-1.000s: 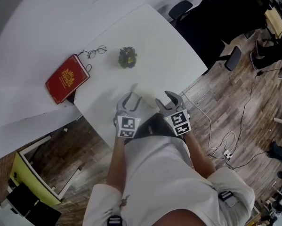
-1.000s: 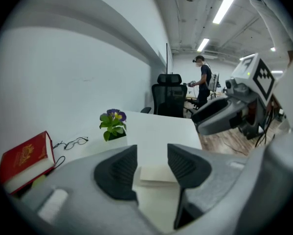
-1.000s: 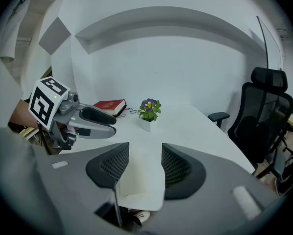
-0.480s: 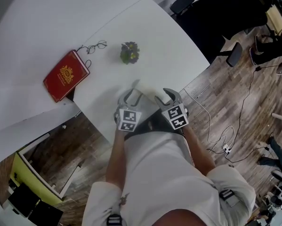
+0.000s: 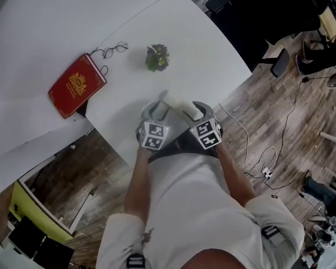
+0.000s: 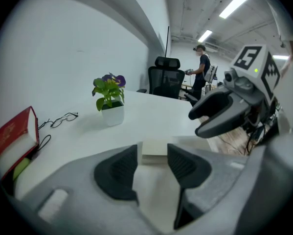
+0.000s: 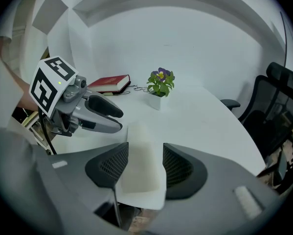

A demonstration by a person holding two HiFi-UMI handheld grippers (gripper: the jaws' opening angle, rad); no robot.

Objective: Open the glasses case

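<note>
- The white glasses case (image 5: 179,101) is seen closed, just above the centre of the head view, at the lower edge of the counter (image 5: 212,49).
- The case is clamped along its long sides by the jaws of the right gripper (image 7: 145,156).
- The jaws of the left gripper (image 6: 153,155) are held apart; the case's other end is framed between their tips, with a gap on the left.
- A potted plant (image 5: 157,57), glasses (image 5: 114,50) and a red book (image 5: 77,86) are set toward the upper left, well apart from the case.
</note>
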